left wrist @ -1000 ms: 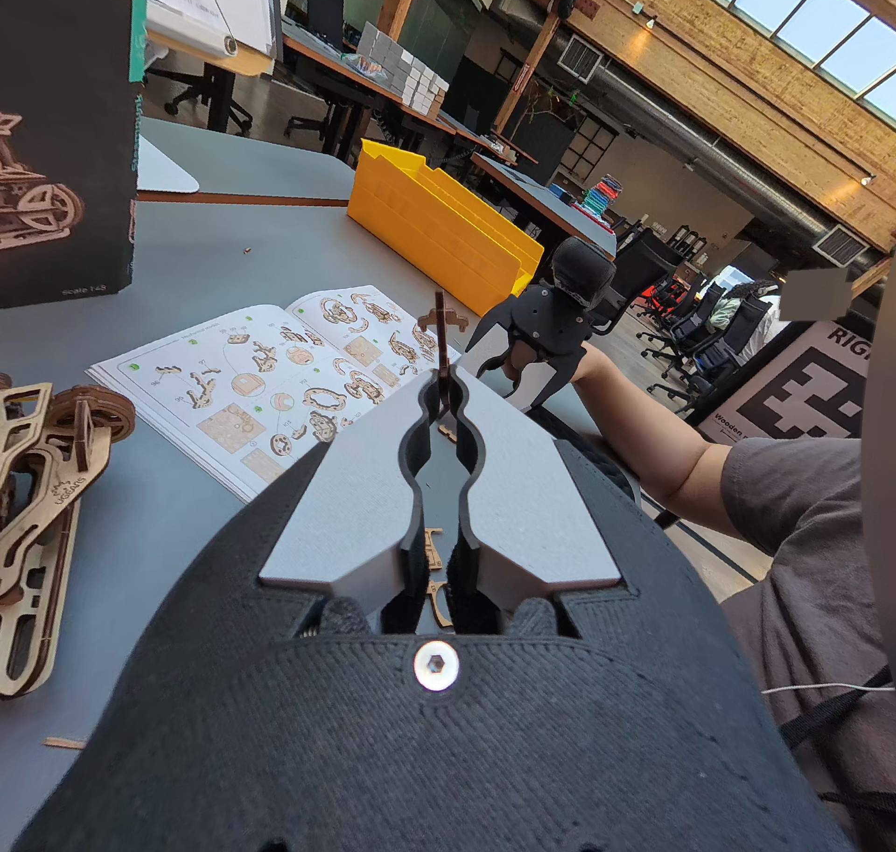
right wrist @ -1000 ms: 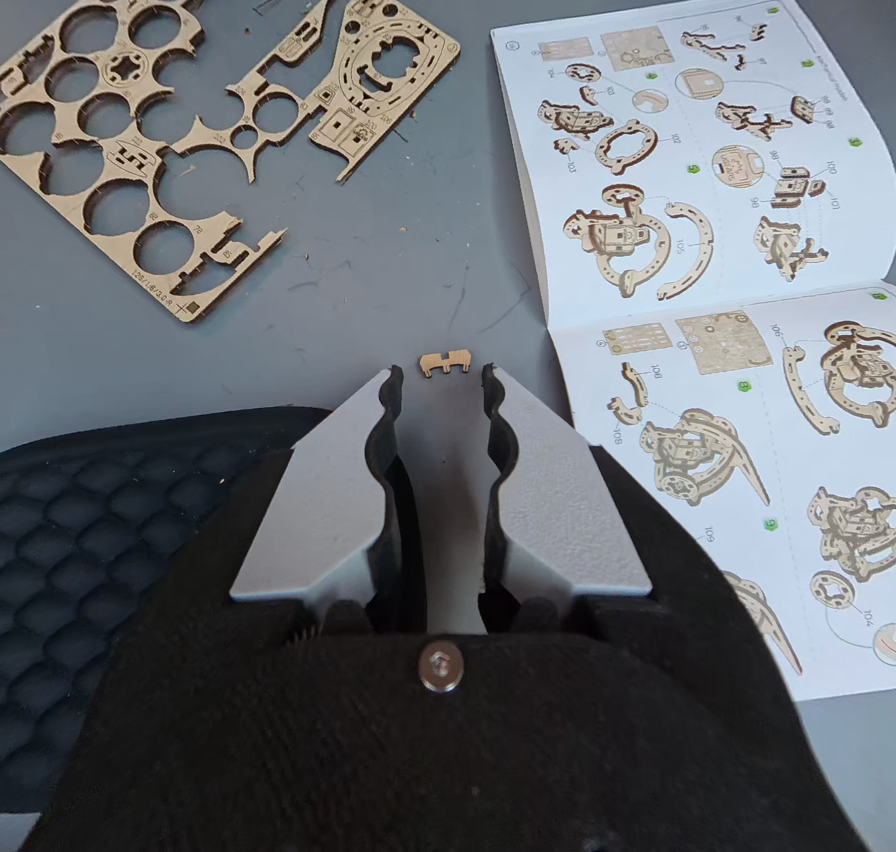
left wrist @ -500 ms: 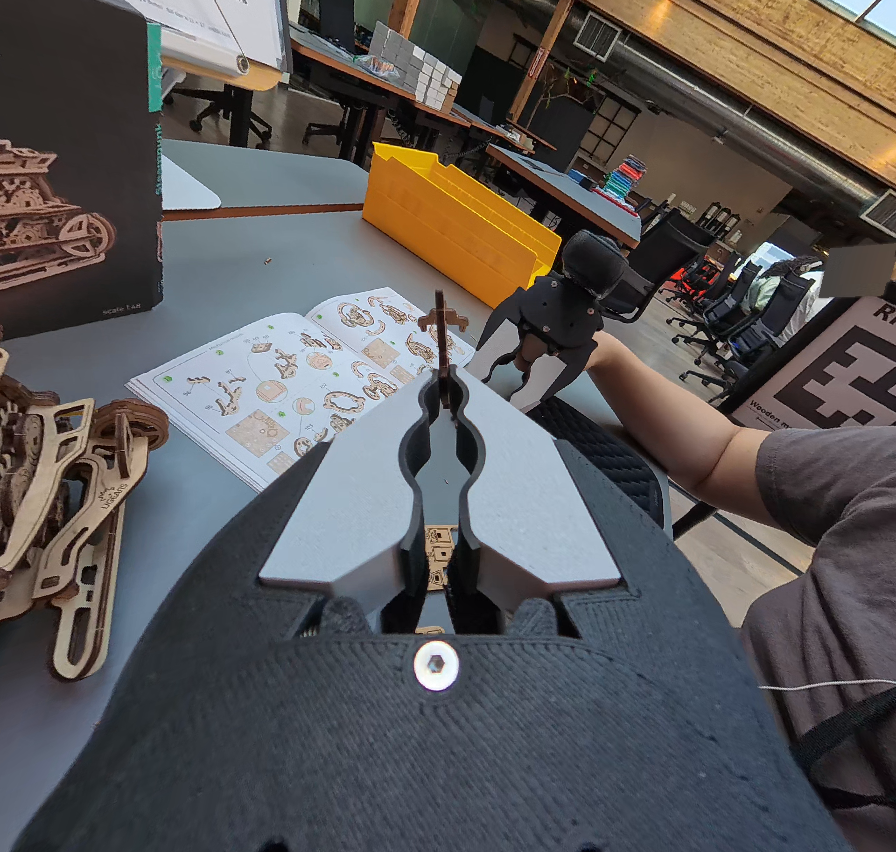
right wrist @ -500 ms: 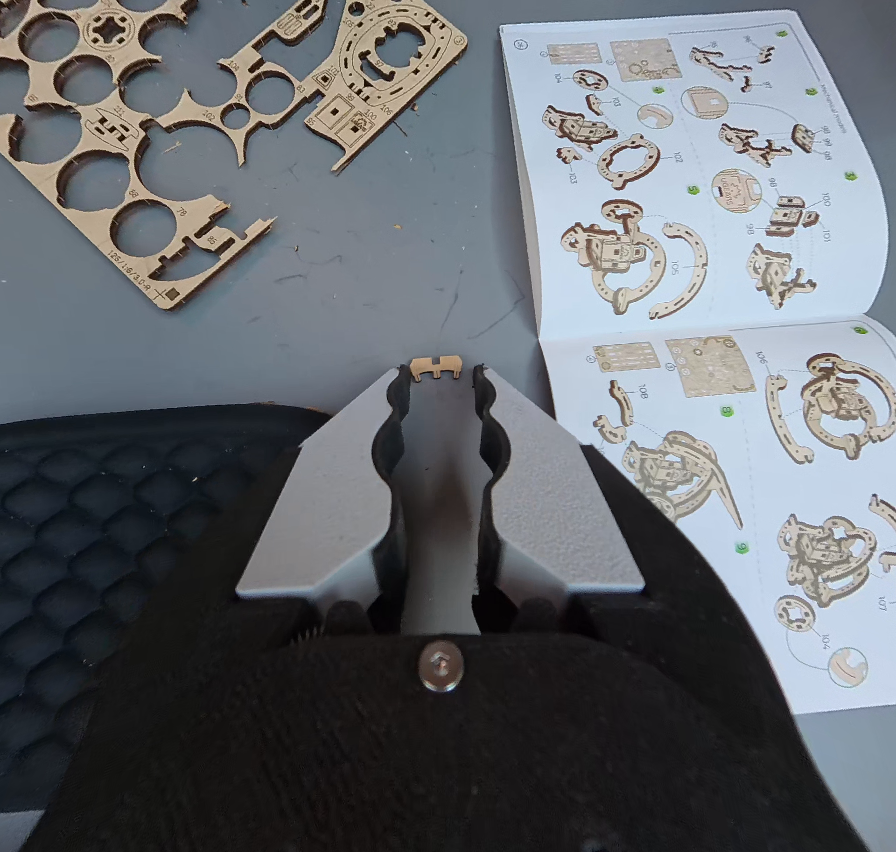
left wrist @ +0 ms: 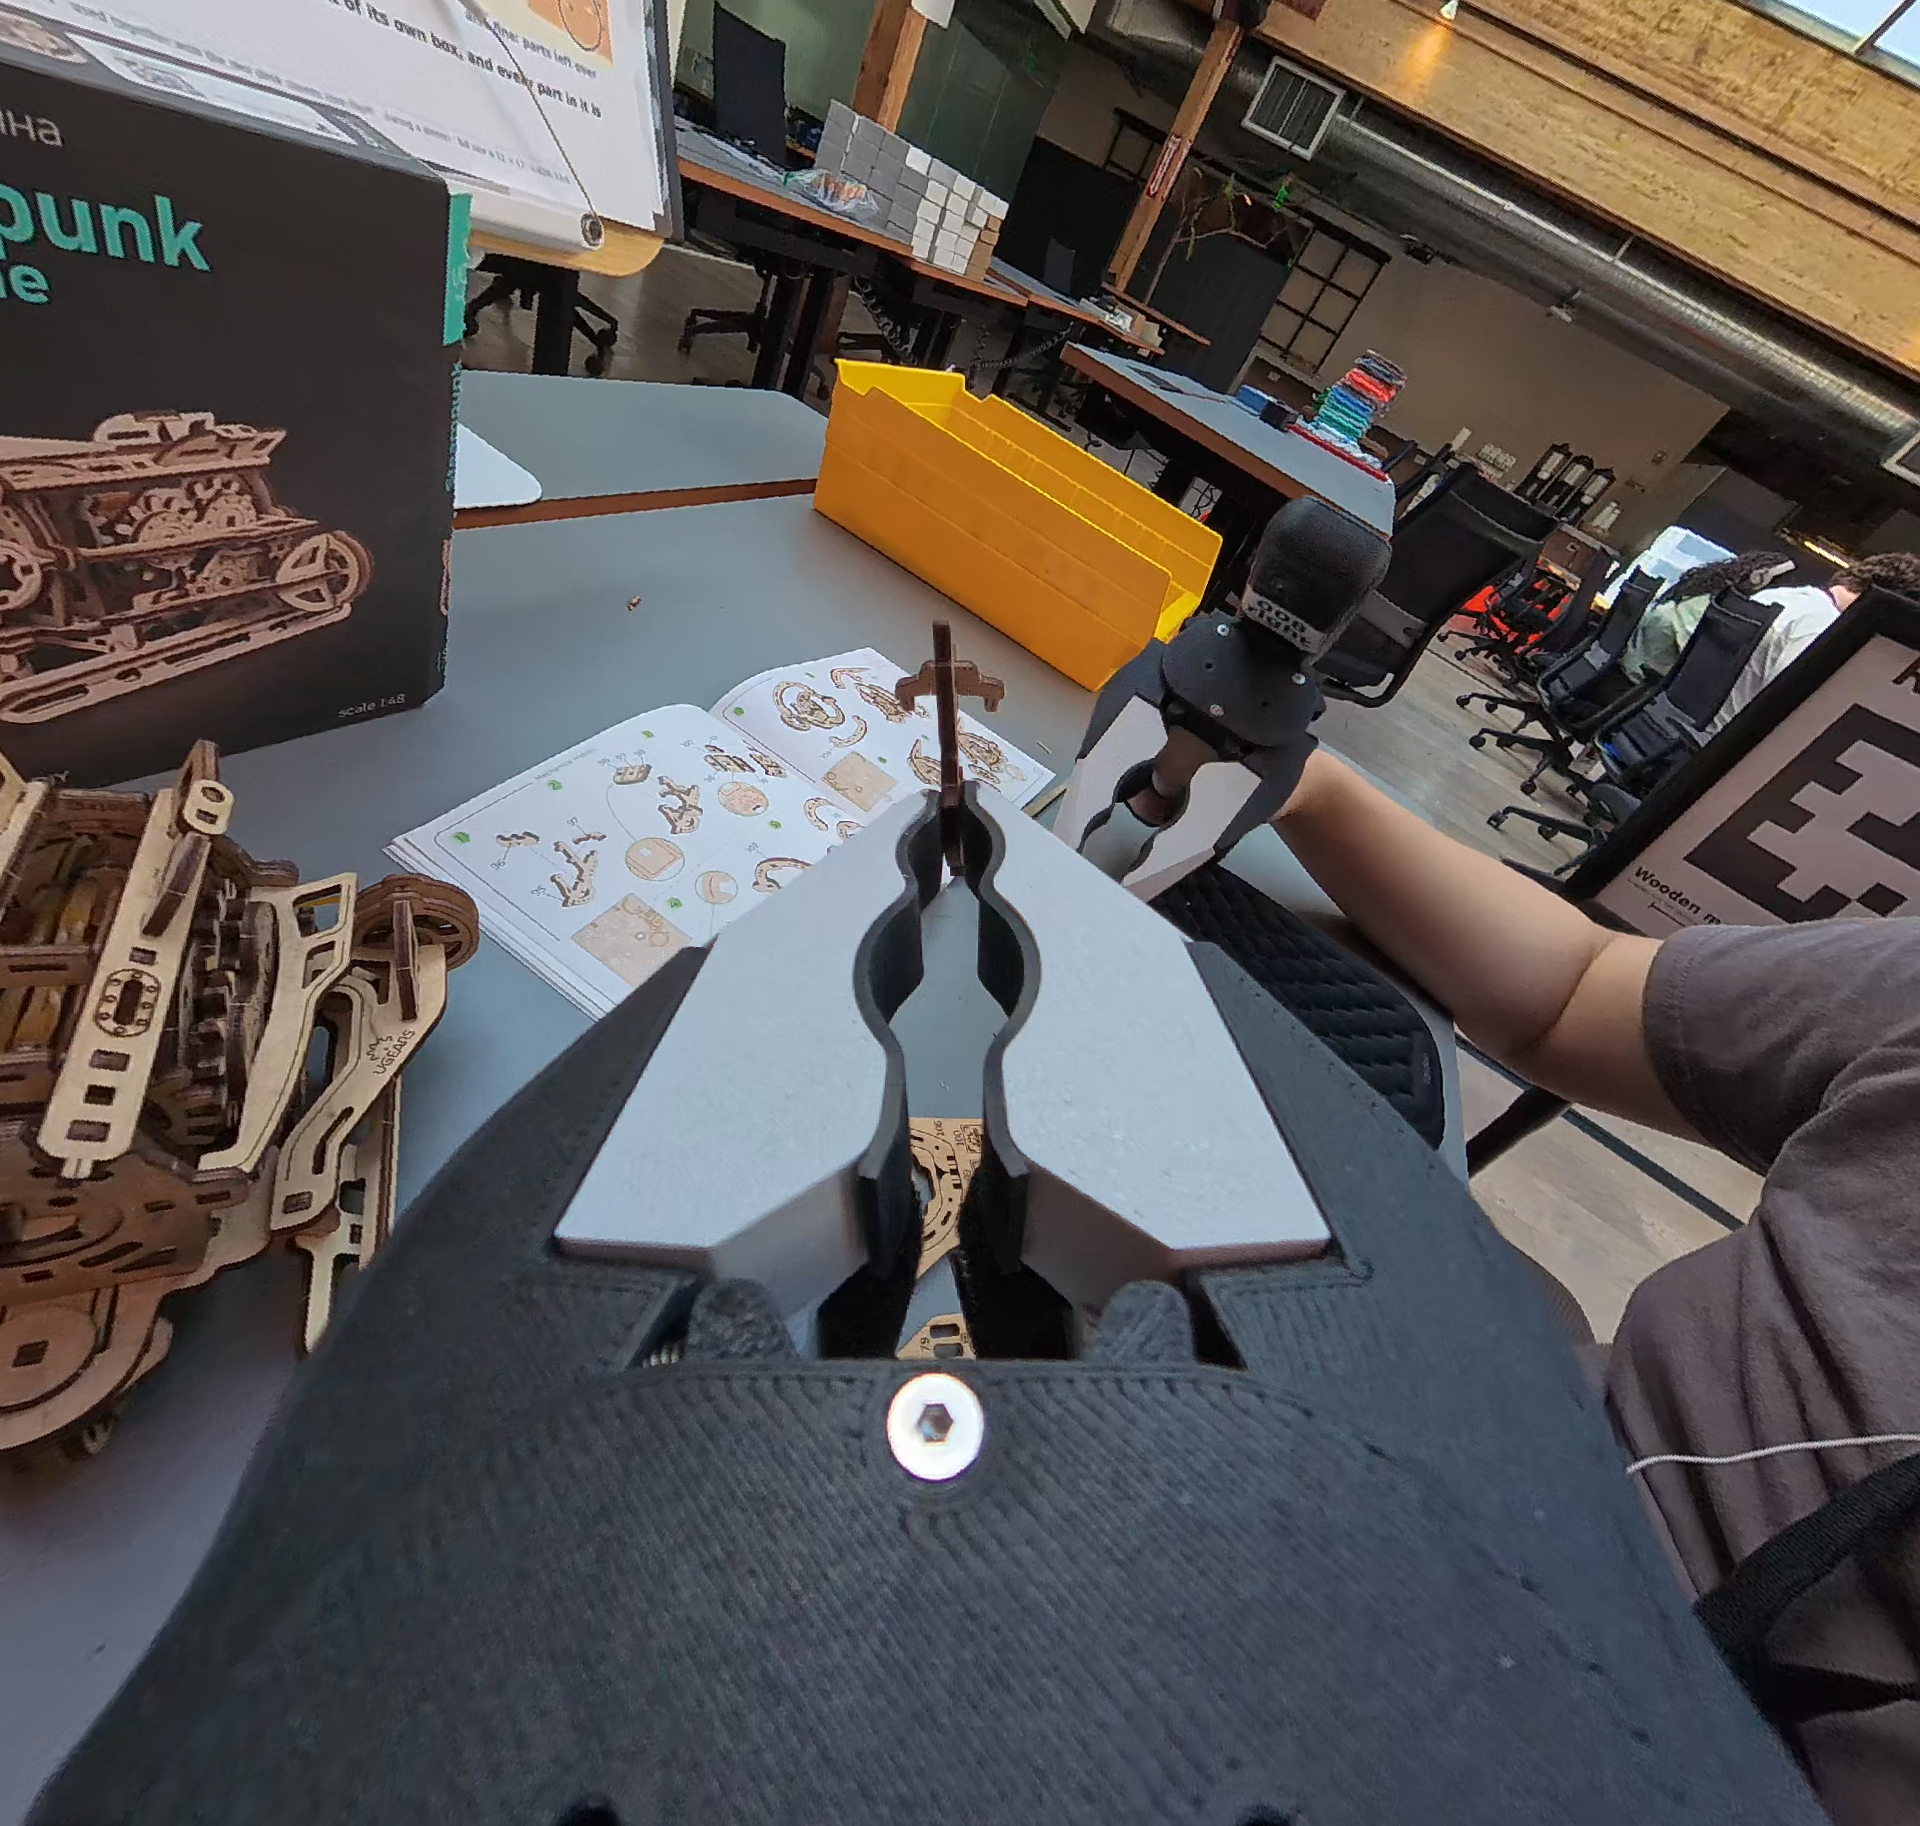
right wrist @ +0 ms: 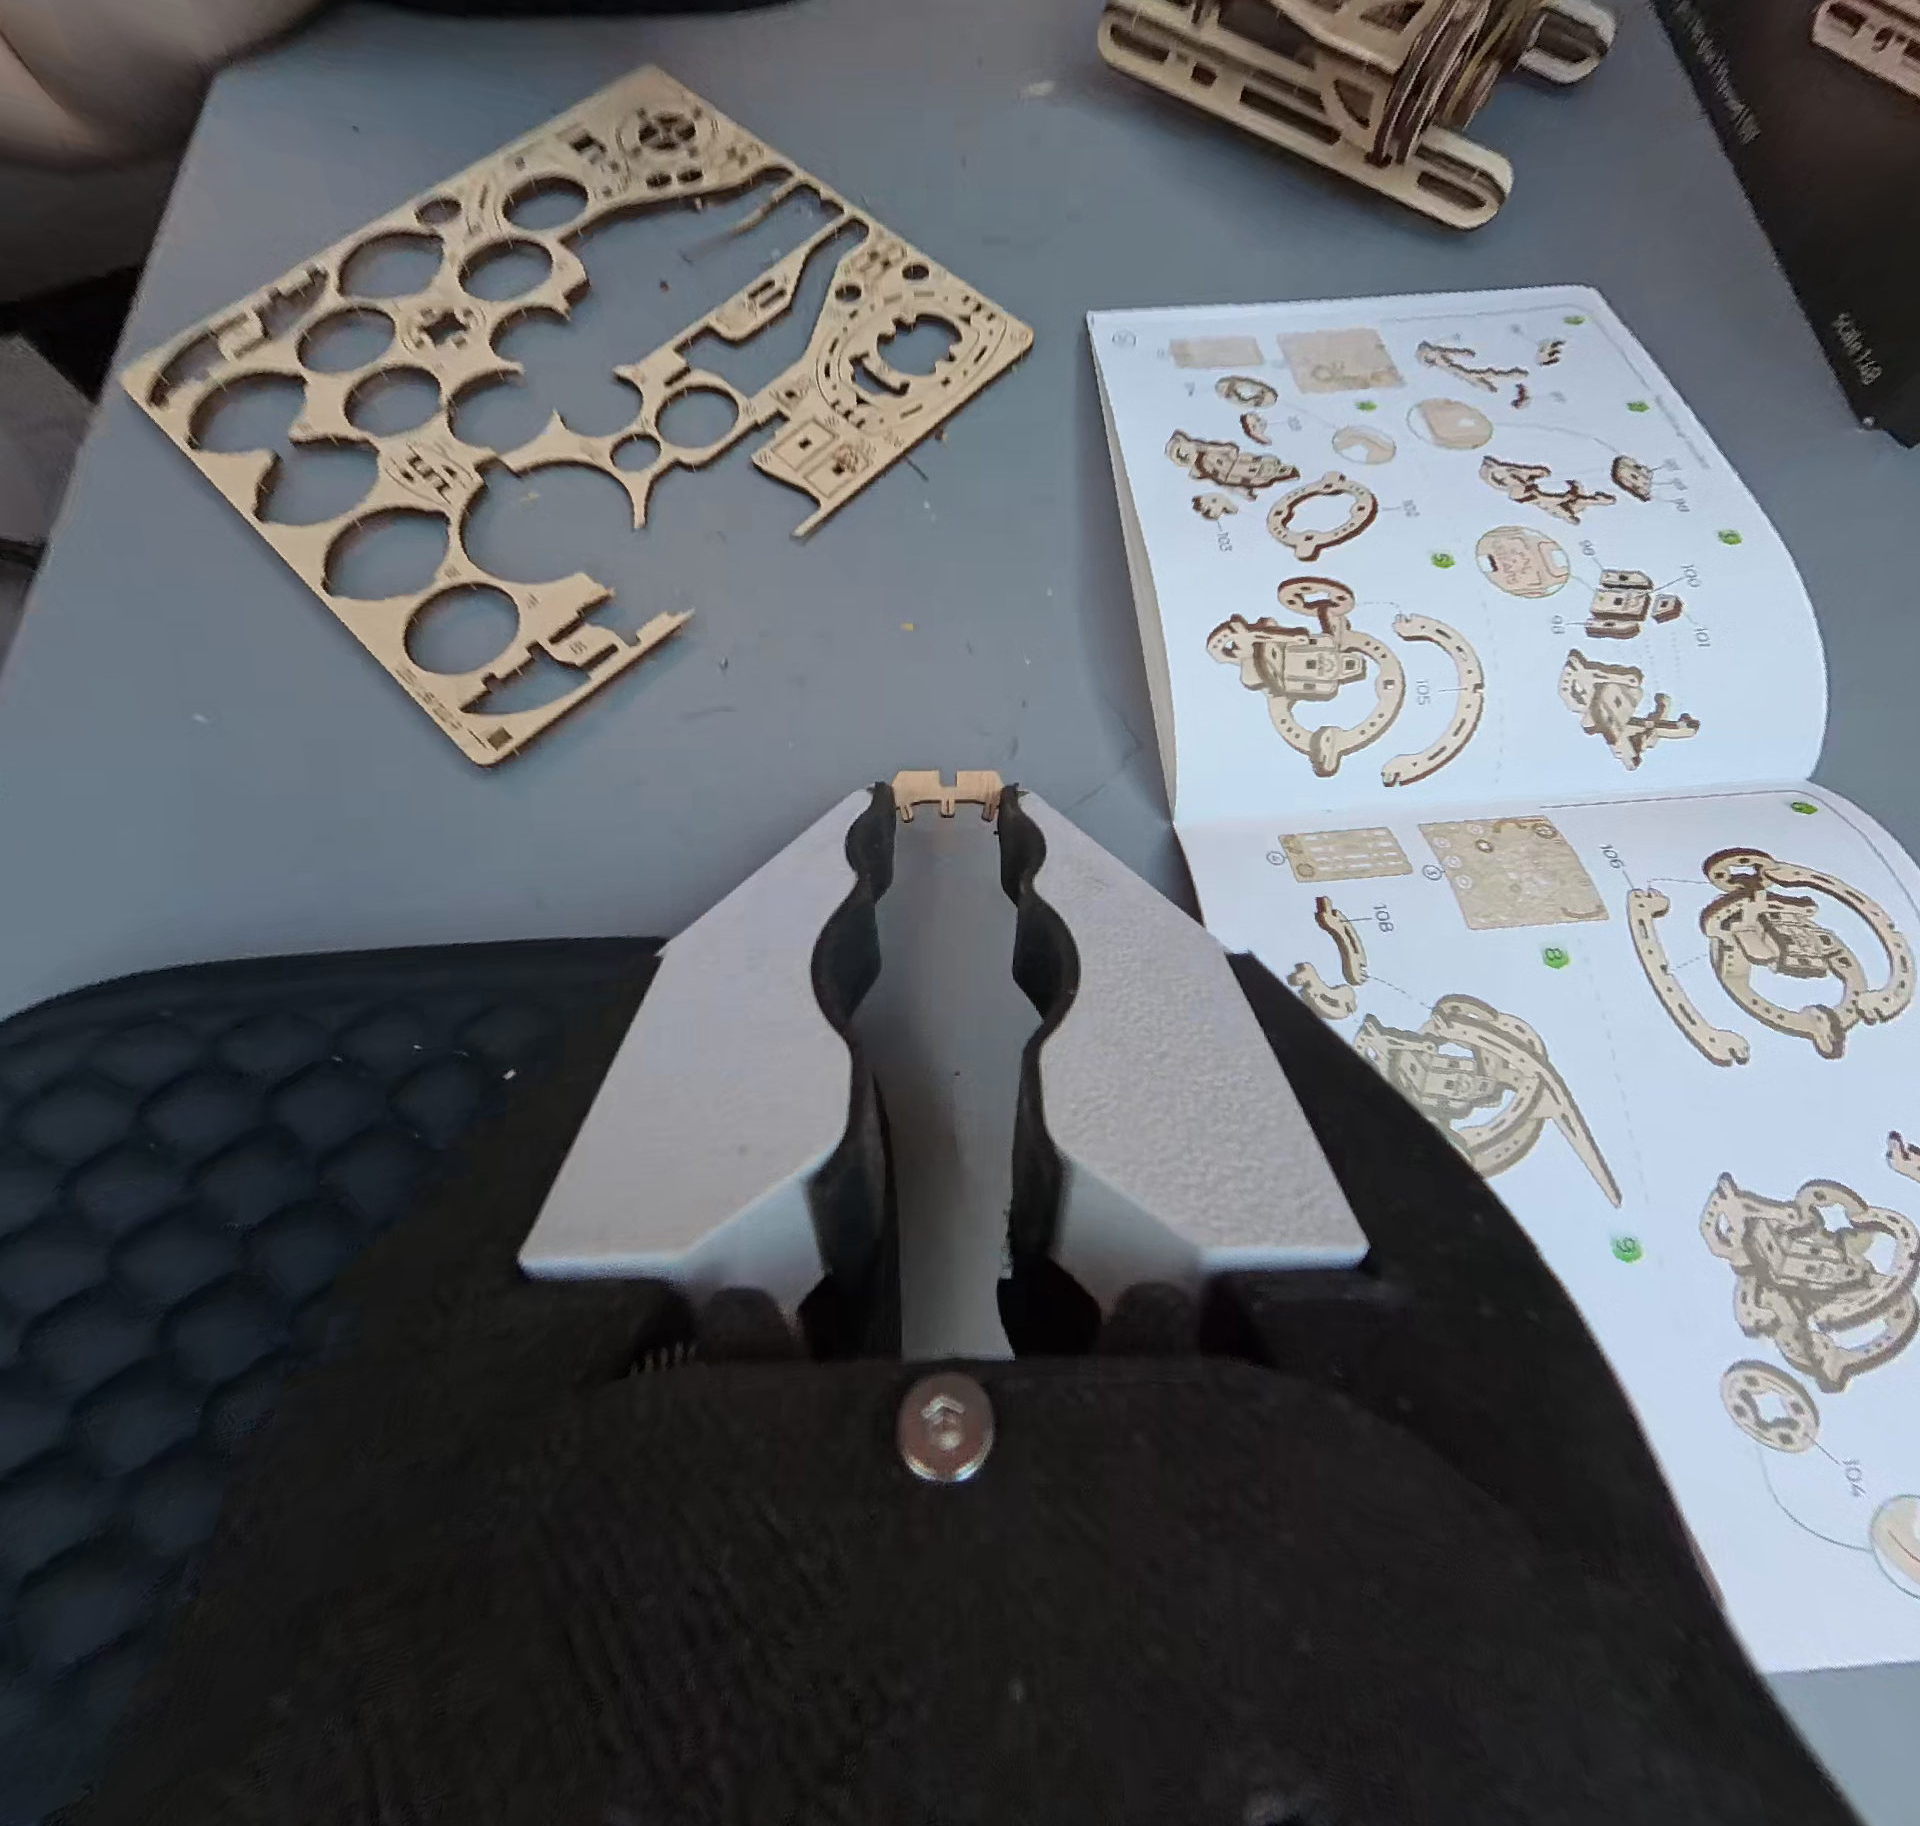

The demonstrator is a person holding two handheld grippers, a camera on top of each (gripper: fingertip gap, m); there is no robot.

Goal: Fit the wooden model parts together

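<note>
My left gripper point(left wrist: 948, 820) is shut on a thin dark wooden part point(left wrist: 945, 706) that stands upright from its tips, with a small cross piece at its top. My right gripper point(right wrist: 948, 808) is shut on a small pale notched wooden piece point(right wrist: 948, 794), held at the fingertips above the table. The right gripper also shows in the left wrist view point(left wrist: 1179, 820), beyond the held part, pointing down. A partly built wooden model point(left wrist: 156, 1070) stands at the left; it also shows in the right wrist view point(right wrist: 1340, 41) at the top.
An open instruction booklet point(right wrist: 1507, 737) lies on the grey table point(right wrist: 779, 654), with a punched-out wooden sheet point(right wrist: 561, 405) to its left. A black mat point(right wrist: 208, 1153) lies at the near edge. A dark model box point(left wrist: 208, 426) and a yellow bin point(left wrist: 997, 519) stand farther back. The gap from one gripper's tips to the other's is roughly 20 cm.
My right gripper has closed on the small notched piece and lifted it off the table. My left gripper has swung left with its part, bringing the wooden model more into view.
</note>
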